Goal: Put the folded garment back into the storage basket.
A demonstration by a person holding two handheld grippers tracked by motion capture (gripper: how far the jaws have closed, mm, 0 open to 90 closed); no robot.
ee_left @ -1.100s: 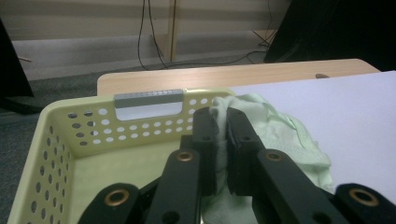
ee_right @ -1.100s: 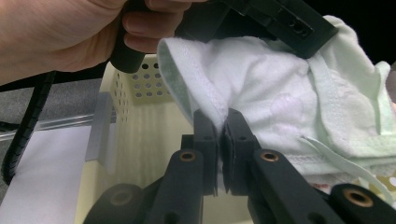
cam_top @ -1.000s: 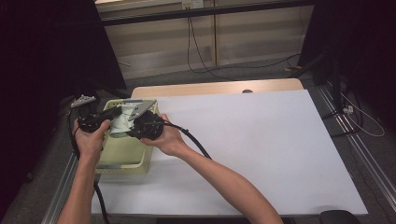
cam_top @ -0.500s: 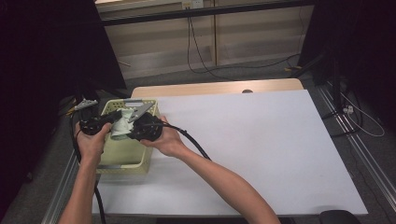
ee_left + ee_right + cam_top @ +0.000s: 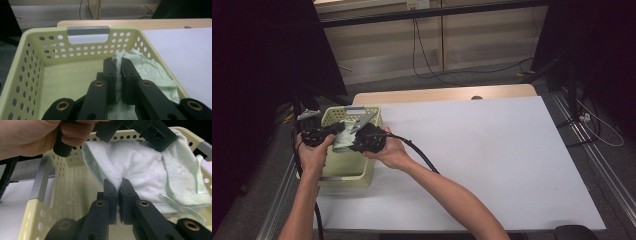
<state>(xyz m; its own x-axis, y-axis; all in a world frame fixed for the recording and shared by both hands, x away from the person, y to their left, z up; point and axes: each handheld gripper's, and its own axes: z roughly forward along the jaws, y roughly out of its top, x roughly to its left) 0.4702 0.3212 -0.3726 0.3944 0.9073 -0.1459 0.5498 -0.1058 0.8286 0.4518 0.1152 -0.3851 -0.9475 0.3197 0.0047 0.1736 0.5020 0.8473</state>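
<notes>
A pale green cloth (image 5: 150,172) hangs inside a yellow perforated basket (image 5: 357,172) at the table's left edge. My left gripper (image 5: 119,65) is shut on a fold of the cloth (image 5: 142,67), with the basket's far wall and grey handle (image 5: 88,30) beyond it. My right gripper (image 5: 119,185) is shut on the cloth's hemmed edge. In the right gripper view the other hand (image 5: 35,135) holds the left gripper above the cloth. From above, both grippers (image 5: 344,137) meet over the basket, close together, with the cloth (image 5: 343,140) between them.
White table surface (image 5: 492,150) stretches to the right of the basket. A wooden strip (image 5: 442,93) runs along the far edge. Black cables (image 5: 417,150) trail from the grippers. Dark floor and metal rails lie to the left and right.
Both hands shifted slightly left over the basket; both grippers stay shut on the cloth.
</notes>
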